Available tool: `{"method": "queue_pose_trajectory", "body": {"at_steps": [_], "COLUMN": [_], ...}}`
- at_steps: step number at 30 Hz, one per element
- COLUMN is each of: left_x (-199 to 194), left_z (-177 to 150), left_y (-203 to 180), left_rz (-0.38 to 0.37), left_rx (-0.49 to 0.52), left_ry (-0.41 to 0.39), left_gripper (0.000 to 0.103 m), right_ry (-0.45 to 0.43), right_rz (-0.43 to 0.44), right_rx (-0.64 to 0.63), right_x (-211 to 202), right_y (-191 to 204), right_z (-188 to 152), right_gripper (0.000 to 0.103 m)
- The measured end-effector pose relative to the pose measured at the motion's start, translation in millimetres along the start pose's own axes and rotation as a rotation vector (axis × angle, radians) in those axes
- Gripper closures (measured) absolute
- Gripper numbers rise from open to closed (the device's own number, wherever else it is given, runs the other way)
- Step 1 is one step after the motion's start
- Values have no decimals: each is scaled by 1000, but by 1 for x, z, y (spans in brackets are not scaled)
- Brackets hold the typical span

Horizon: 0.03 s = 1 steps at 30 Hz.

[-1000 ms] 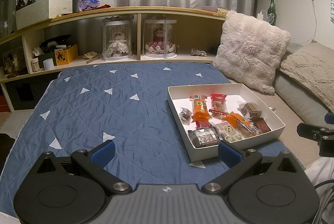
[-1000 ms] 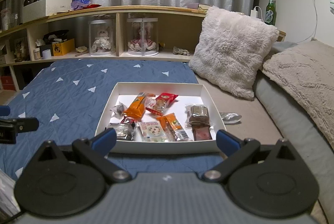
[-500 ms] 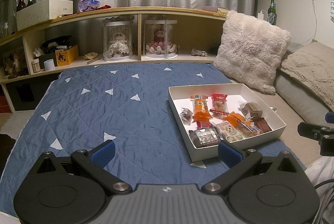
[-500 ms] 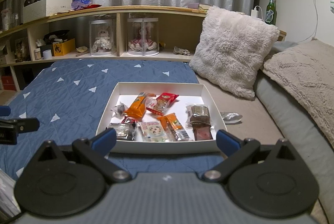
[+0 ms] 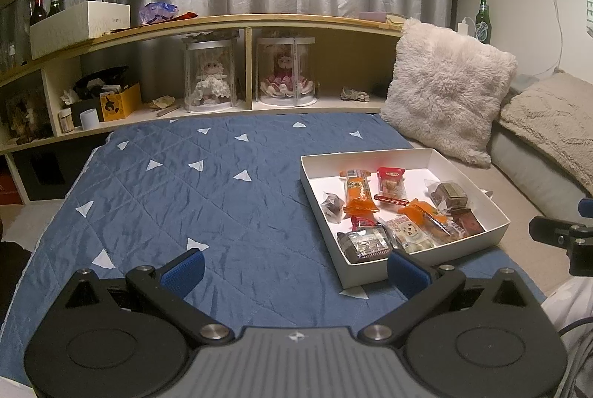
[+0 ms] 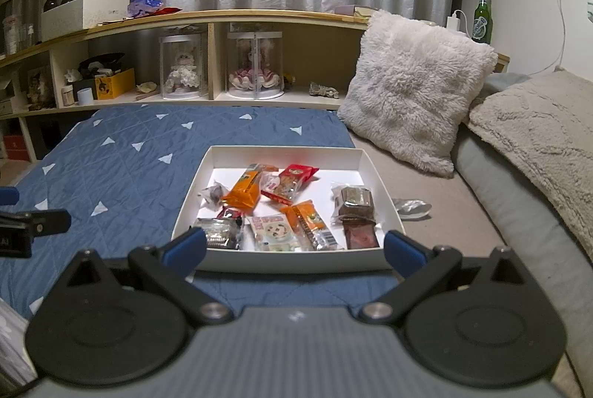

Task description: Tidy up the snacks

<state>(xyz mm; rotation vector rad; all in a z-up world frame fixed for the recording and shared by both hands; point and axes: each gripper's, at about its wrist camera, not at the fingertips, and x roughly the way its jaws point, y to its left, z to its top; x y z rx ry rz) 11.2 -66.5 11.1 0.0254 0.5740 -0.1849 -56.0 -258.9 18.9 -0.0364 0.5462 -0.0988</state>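
A white shallow box (image 6: 281,152) lies on the blue quilt (image 5: 207,198) and holds several wrapped snacks, among them an orange packet (image 6: 246,190), a red packet (image 6: 294,175) and a brown cake (image 6: 354,201). The box also shows in the left wrist view (image 5: 374,272) at the right. One silver wrapper (image 6: 412,206) lies outside the box on the beige sheet. My right gripper (image 6: 294,248) is open and empty just in front of the box's near wall. My left gripper (image 5: 296,270) is open and empty over the quilt, left of the box.
A fluffy pillow (image 6: 415,94) and a beige cushion (image 6: 537,135) stand to the right. A low wooden shelf (image 5: 237,23) with two doll cases (image 5: 211,79) runs along the back. A green bottle (image 6: 481,16) stands at the far right.
Both grippers have barely shifted. The box and snacks lie as before.
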Motion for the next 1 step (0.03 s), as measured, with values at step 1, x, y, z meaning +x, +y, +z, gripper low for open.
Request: {"method": "queue_pose_trajectory", "body": {"at_steps": [1], "left_x": [0], "left_z": [0], "left_y": [1], "left_rz": [0], "left_rx": [0], "left_ry": [1], "left_gripper": [0], "right_ry": [0], "right_rz": [0], "right_rx": [0], "right_x": [0], "right_y": [0], "right_z": [0], "right_gripper": [0]}}
